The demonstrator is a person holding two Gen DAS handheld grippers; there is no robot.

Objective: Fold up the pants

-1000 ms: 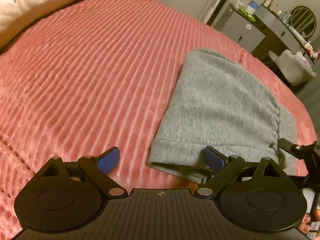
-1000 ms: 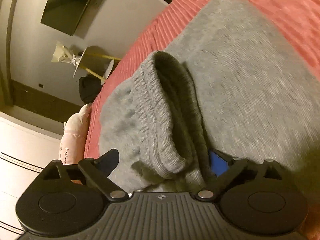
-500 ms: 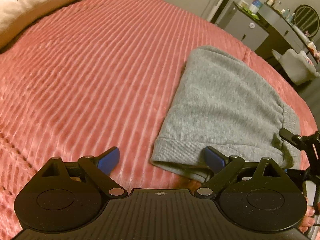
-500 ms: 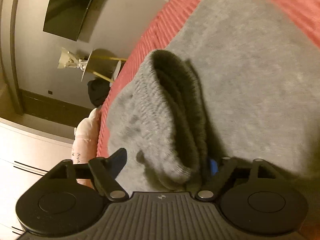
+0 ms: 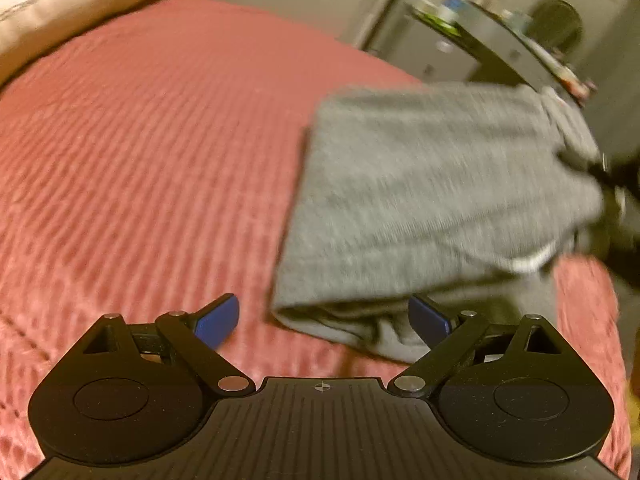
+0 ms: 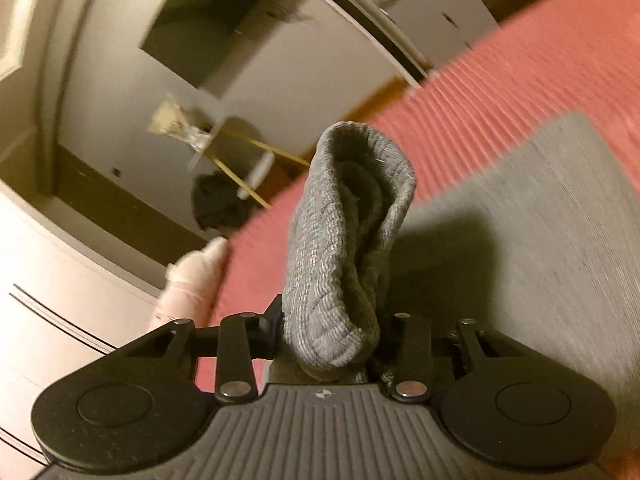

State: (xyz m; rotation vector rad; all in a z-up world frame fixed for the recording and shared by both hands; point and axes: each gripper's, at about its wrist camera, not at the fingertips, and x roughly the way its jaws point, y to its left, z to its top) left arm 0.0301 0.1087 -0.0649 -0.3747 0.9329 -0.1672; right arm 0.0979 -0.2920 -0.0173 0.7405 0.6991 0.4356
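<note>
Grey knit pants (image 5: 436, 196), already folded into a compact slab, lie on the ribbed red bedspread (image 5: 140, 152), toward its right side in the left wrist view.

Left tongs (image 5: 324, 318): spread wide, gripping nothing. The near cuffed corner of the pants sits in the gap, hard against the right blue pad (image 5: 426, 318); the left pad is over bare bedspread. The pants lie ahead and to the right of these tongs.

Right tongs (image 6: 330, 332): clamped on the ribbed waistband (image 6: 344, 240), a thick rolled bundle standing up out of the closed fingers. The rest of the pants (image 6: 528, 240) spreads flat on the bed to the right of it in that view.

Key relation: the right tongs hold one near corner raised, and the left tongs are at the other near corner but not gripping. The near edge runs left to right between the two tools; the slab's long axis runs away from them, angled slightly right. Judgement: the left tongs need to close on the cuff corner before both can carry the near edge over to the far edge.

Hard to make out:
- Both views are motion-blurred; the pants' far and right edges are smeared.
- Right tongs' pads are buried in fabric; the number of layers held cannot be told.
- In the left wrist view the right tongs show only as a dark blur at the pants' right edge.
- Layer count at the cuff corner is unclear.
- A pillow (image 5: 60, 4) is cut off at top left.
</note>
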